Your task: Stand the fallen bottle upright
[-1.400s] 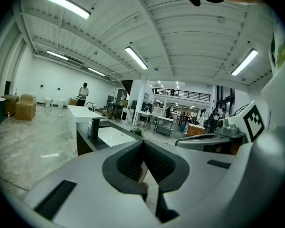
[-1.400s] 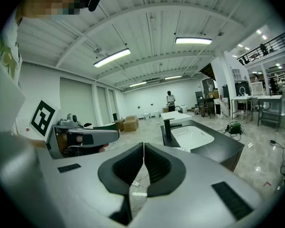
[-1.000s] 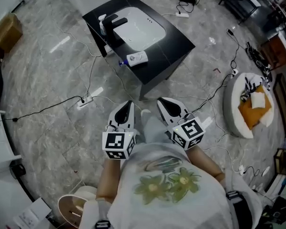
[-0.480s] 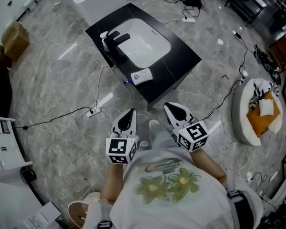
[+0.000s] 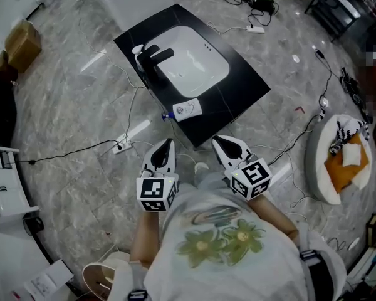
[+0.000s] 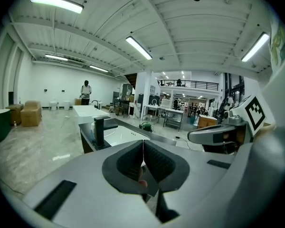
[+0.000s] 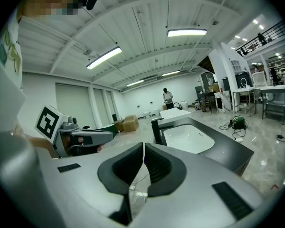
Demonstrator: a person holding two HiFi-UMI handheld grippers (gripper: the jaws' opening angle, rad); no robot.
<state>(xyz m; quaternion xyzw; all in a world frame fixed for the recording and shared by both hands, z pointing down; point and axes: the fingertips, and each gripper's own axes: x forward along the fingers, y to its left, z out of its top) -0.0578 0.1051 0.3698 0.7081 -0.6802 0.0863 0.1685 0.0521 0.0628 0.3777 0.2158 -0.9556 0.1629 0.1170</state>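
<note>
The bottle (image 5: 188,110) lies on its side on the black sink counter (image 5: 241,83), right at the counter's near corner, with its blue-capped end at the edge. Behind it sits the white basin (image 5: 193,64), and the black faucet (image 5: 155,54) stands at the counter's left edge. Both claws hang in front of that near corner, clear of the counter and touching nothing. The left gripper (image 5: 168,143) has its jaws pressed fully together with nothing between them, and the right gripper (image 5: 219,140) is likewise closed and empty. They sit side by side, a gap between them. The marble floor (image 5: 75,115) around the counter is open but crossed by cables (image 5: 69,145), with a power strip (image 5: 120,147) left of the grippers and a round cushion seat (image 5: 313,168) well off to the right.
</note>
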